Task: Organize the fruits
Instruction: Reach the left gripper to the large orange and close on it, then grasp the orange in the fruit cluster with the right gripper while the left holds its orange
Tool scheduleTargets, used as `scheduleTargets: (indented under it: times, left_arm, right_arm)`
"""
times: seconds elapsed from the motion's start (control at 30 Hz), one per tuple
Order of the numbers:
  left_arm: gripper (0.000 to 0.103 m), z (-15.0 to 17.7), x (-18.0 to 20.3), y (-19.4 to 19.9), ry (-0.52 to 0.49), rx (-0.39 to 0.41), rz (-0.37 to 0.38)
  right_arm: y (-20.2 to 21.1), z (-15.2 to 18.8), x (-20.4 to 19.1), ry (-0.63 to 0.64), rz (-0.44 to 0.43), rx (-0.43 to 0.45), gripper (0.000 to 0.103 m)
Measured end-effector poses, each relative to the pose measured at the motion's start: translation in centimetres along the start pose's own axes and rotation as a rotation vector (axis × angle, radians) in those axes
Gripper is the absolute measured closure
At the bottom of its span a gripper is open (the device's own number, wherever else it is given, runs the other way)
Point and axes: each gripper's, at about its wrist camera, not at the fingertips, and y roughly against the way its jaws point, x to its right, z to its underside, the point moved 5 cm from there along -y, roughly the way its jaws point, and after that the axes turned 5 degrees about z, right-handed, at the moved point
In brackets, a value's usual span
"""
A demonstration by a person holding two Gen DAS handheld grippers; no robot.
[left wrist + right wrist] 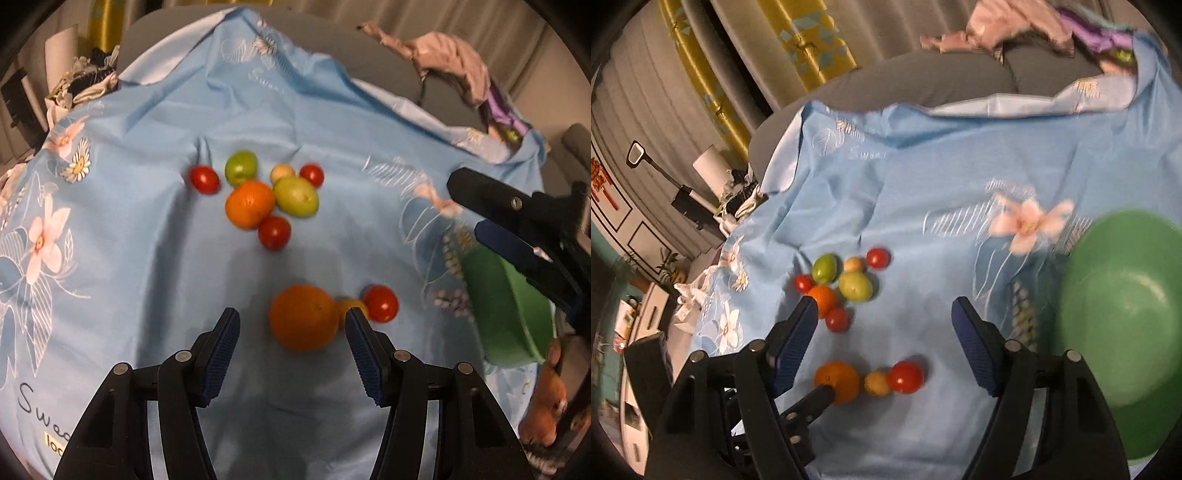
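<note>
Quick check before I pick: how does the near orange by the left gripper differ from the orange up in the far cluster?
The near orange looks larger, though it is closer; the far orange looks smaller. The near orange touches only a small yellow fruit; the far orange is wedged among a green fruit and red fruits. The near orange sits just ahead of the open left gripper. Both are round, orange and lie on the blue cloth.
</note>
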Motion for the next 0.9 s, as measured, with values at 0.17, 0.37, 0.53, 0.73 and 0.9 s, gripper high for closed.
scheduleTargets:
  times: [0.17, 0.37, 0.53, 0.73, 0.9]
  left_arm:
    - [0.043, 0.4, -0.2, -1.2, 0.021, -0.03, -0.012]
    - [0.043, 0.7, -0.1, -1.5, 0.035, -0.036, -0.012]
    - [0.047, 0.4, -0.4, -1.8, 0.069, -0.027, 0.015]
    - [0.058, 0.1, -0.3, -2.1, 0.1, -0.016, 0.061]
    - [0.059, -0.5, -1.4, -0.5, 0.134, 0.032, 0.049]
  right_arm:
    - [-0.9, 0.9, 0.0, 0.024, 0.019, -0.029, 0.028]
    - [-1.1, 1.3, 0.2, 0.032, 0.018, -0.029, 0.028]
    - [-1.4, 1.6, 0.3, 0.032, 0.021, -0.036, 0.028]
    - [-1.9, 1.9, 0.2, 0.036, 0.019, -0.049, 0.028]
    - [-2.6, 1.9, -1.4, 0.082, 0.008, -0.069, 0.028]
